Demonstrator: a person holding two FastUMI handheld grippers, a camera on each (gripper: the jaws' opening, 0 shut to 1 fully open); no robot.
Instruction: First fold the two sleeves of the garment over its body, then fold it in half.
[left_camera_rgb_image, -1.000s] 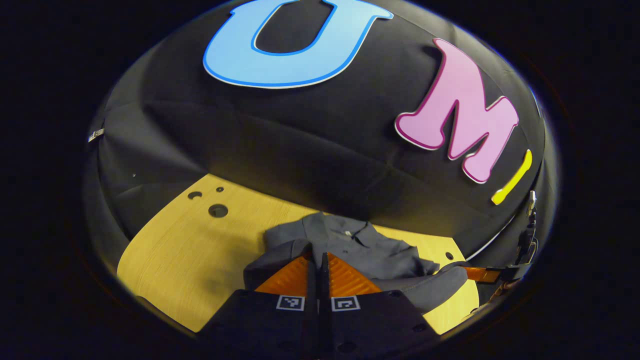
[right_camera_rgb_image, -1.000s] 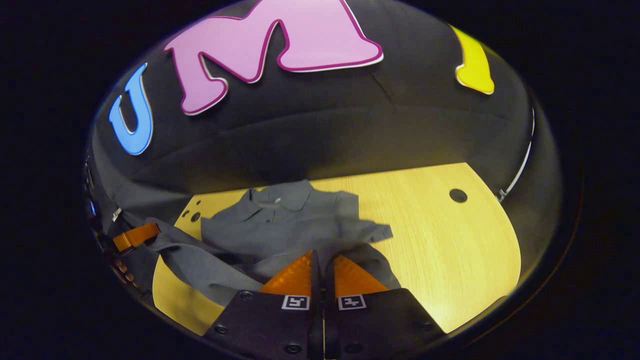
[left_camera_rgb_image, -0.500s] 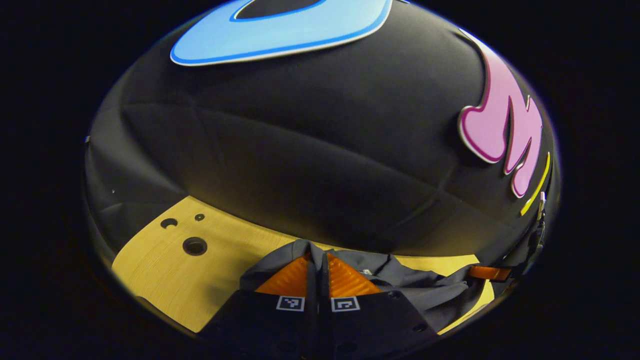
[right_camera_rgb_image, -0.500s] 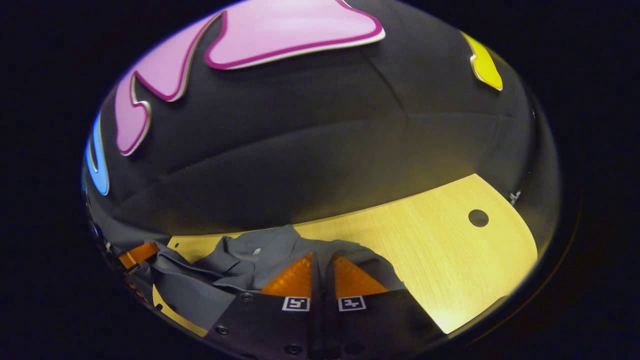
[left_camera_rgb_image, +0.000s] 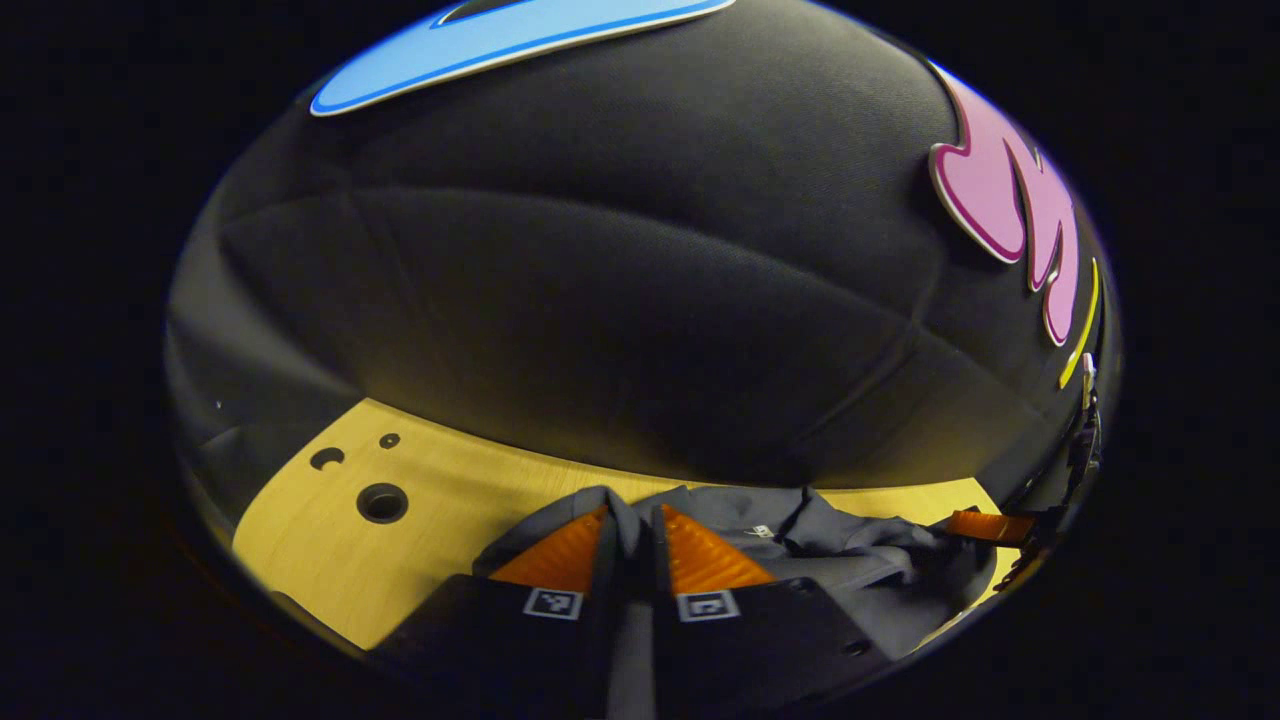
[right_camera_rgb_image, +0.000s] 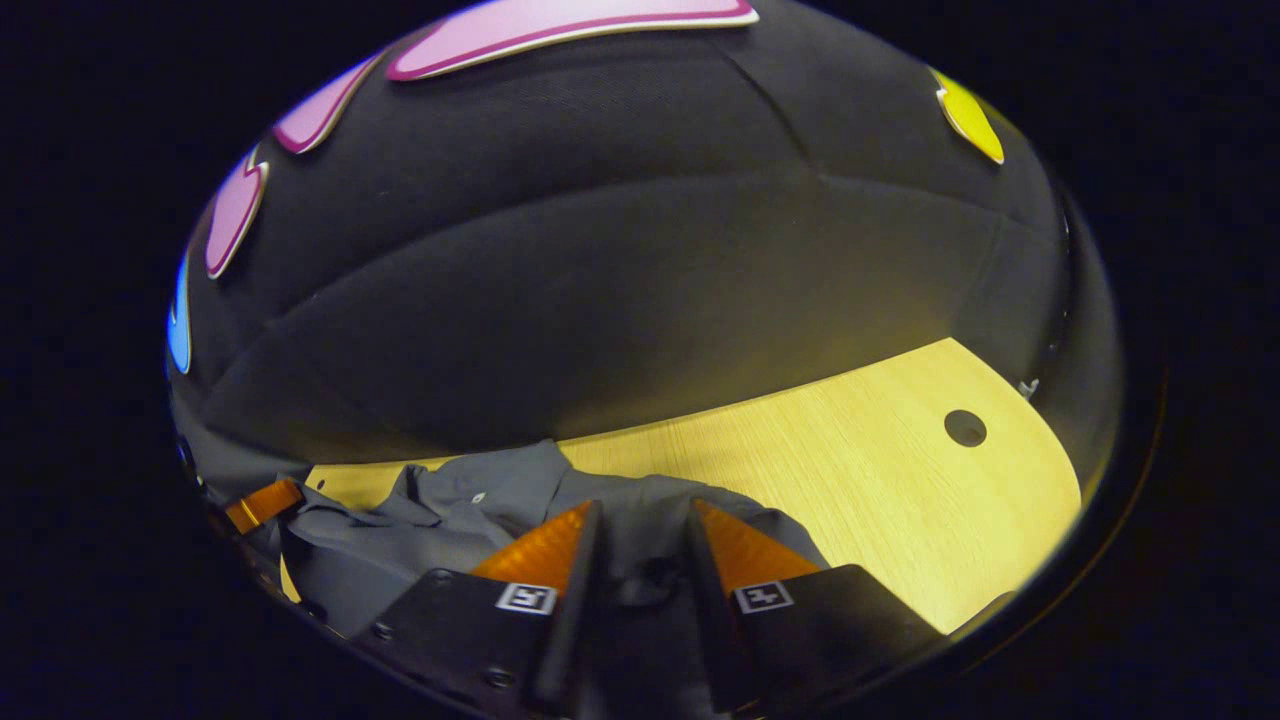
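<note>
Grey garment (right_camera_rgb_image: 470, 520) lying bunched on the wooden table (right_camera_rgb_image: 880, 480) near its far edge, directly beneath both tools: left gripper (left_camera_rgb_image: 630, 530) slightly parted with cloth between its fingers, right gripper (right_camera_rgb_image: 640, 535) spread wider over the fabric, apparently releasing the folded half.

The garment (right_camera_rgb_image: 470, 520) lies on the table (right_camera_rgb_image: 880, 480), with both grippers over its near edge.
</note>
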